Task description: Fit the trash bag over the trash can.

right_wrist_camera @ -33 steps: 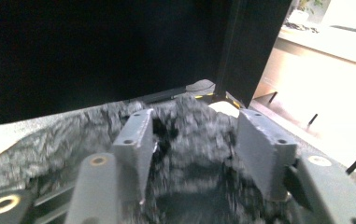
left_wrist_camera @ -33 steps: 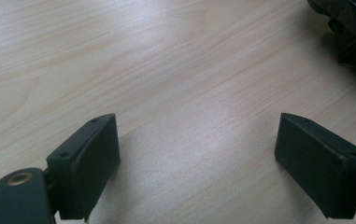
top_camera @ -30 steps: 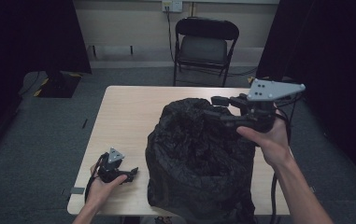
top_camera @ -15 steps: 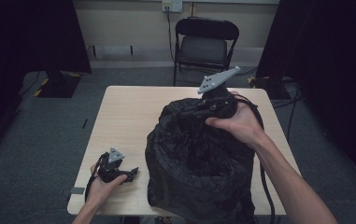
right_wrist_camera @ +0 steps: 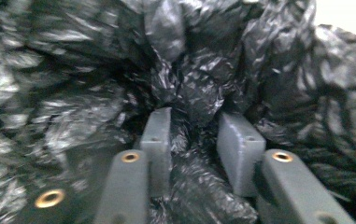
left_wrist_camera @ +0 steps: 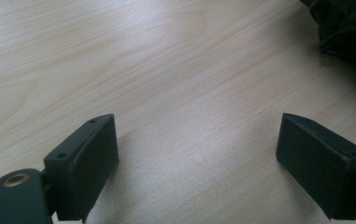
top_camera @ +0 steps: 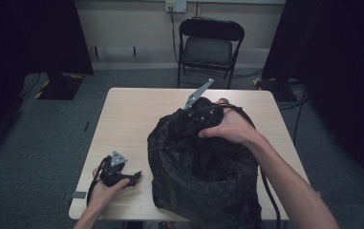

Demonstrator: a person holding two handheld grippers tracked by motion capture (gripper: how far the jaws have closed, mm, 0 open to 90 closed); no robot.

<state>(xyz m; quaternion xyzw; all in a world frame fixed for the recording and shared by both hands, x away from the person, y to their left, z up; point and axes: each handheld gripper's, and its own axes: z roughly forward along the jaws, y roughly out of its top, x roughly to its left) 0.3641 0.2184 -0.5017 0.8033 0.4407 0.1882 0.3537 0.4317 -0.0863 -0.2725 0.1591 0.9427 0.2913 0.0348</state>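
Light wooden table (top_camera: 127, 119) carried a big crumpled black plastic bag (top_camera: 203, 167), sitting on the near right half, bulging and reaching the near edge. A folding chair (top_camera: 210, 45) stood beyond the far side. Right gripper (top_camera: 199, 114) was tipped down into the bag's top at its far side, grey plate sticking up; in the right gripper view its jaws stood narrow with a fold of film bunched between them, and they had just been opening after a quick close. Whether the pads actually pinched the fold could not be told; the picture was blurred. Left gripper (top_camera: 133, 178) rested on the table near the front left corner, just beside the bag but apart from it, jaws spread wide over bare wood with nothing between them. Risks, as a judgement: the film looked thin and slippery, so a shallow bite could slide off on a pull; a hard tug might tear it or drag the whole bag off the near edge, since the left gripper was not bracing it.
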